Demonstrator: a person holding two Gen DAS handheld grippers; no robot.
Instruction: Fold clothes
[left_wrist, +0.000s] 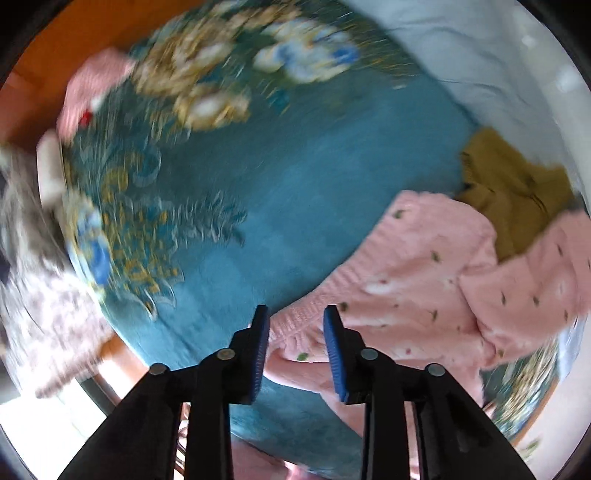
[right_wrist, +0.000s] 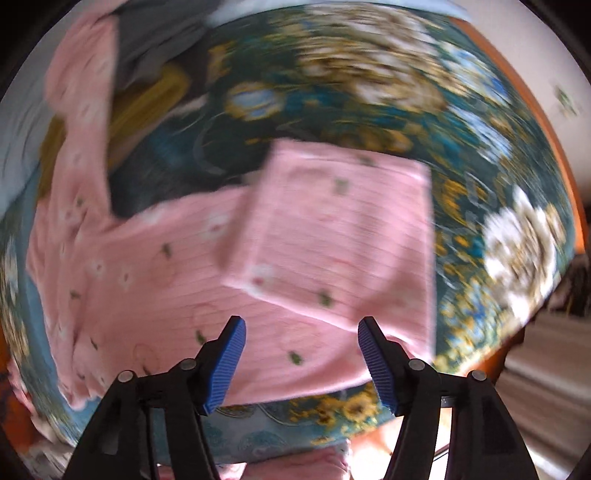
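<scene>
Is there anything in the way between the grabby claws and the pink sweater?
Nothing visible. The pink sweater lies on top of the flowery blue bedspread, and both the left gripper and the right gripper hang open right above it. The mustard garment sits off to the side, partly under a pink sleeve.

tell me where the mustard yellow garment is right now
In the left wrist view the mustard yellow garment lies crumpled at the right, on the teal floral bedspread, partly tucked under the pink knitted sweater.
</scene>
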